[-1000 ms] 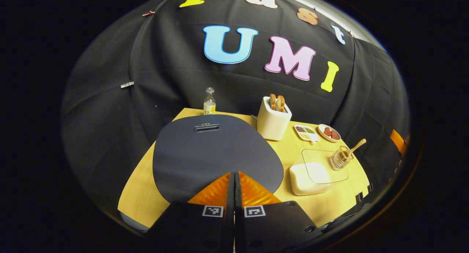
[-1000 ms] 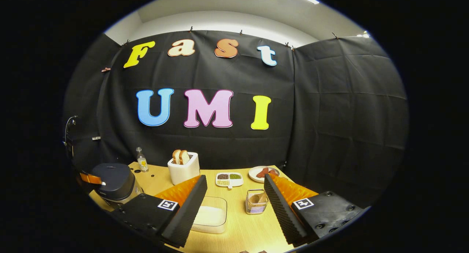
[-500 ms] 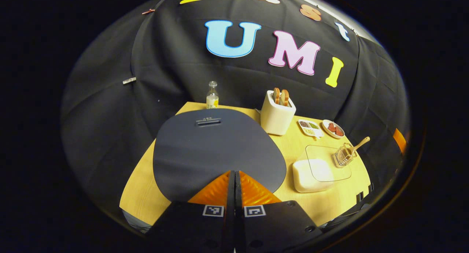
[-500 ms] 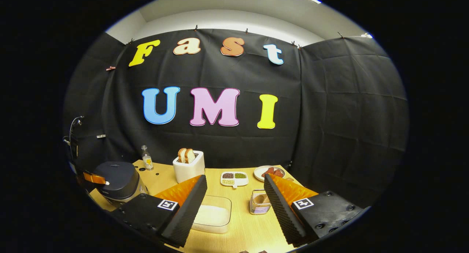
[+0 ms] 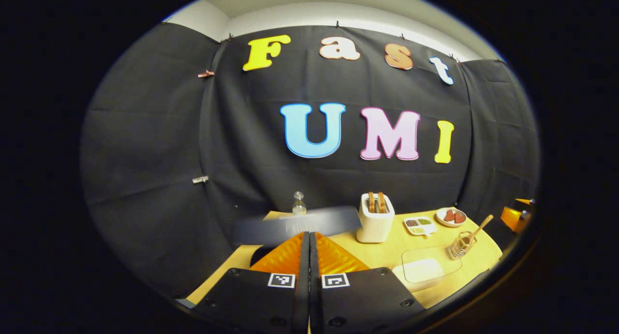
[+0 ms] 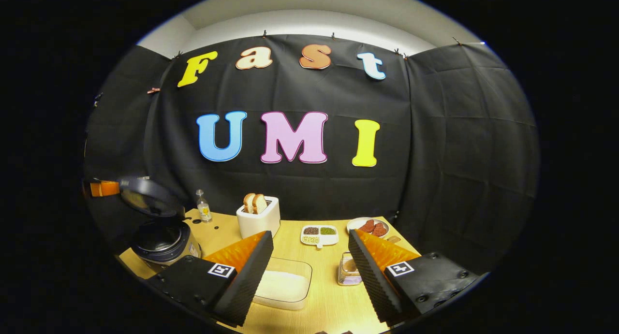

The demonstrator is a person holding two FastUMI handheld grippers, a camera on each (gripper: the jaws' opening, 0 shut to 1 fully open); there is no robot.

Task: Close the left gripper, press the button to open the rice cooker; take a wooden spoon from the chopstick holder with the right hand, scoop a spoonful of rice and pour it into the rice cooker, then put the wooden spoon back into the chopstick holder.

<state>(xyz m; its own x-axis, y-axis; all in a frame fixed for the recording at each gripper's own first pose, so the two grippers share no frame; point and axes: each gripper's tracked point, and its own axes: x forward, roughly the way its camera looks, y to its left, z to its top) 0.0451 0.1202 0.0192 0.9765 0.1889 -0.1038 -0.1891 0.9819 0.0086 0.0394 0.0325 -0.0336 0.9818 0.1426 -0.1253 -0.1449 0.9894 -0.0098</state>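
L hand-held gripper (image 5: 309, 237); rice cooker (image 6: 162, 239) lid up

Left gripper view low behind rice cooker (image 5: 295, 227), right gripper view farther right, both facing the table (image 6: 295, 247) (shared).

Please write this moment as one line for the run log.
phase: lid opened | rice cooker: lid up | left gripper: shut, empty | right gripper: open, empty | wooden spoon: in chopstick holder
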